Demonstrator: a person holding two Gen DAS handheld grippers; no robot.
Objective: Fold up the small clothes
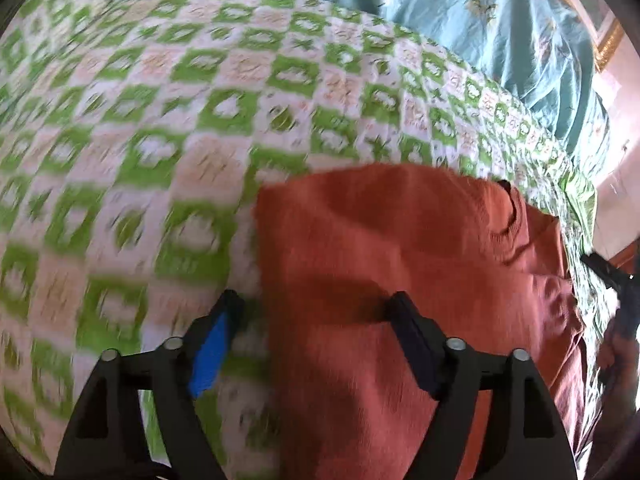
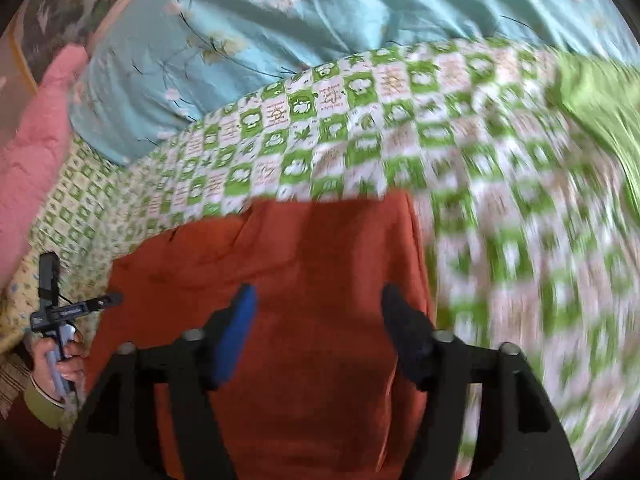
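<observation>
The left wrist view looked forward and down along the left tool, close above the rust-orange garment on the bed. The right wrist view looked likewise along the right tool, equally close. Both views shared the garment, the green checked bedspread and the blue floral quilt beyond.

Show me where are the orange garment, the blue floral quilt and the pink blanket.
orange garment (image 1: 400, 248), left wrist view, middle of its flat front.
blue floral quilt (image 2: 320, 20), right wrist view, its wrinkled top surface.
pink blanket (image 2: 32, 132), right wrist view, its textured side at the left edge.
</observation>
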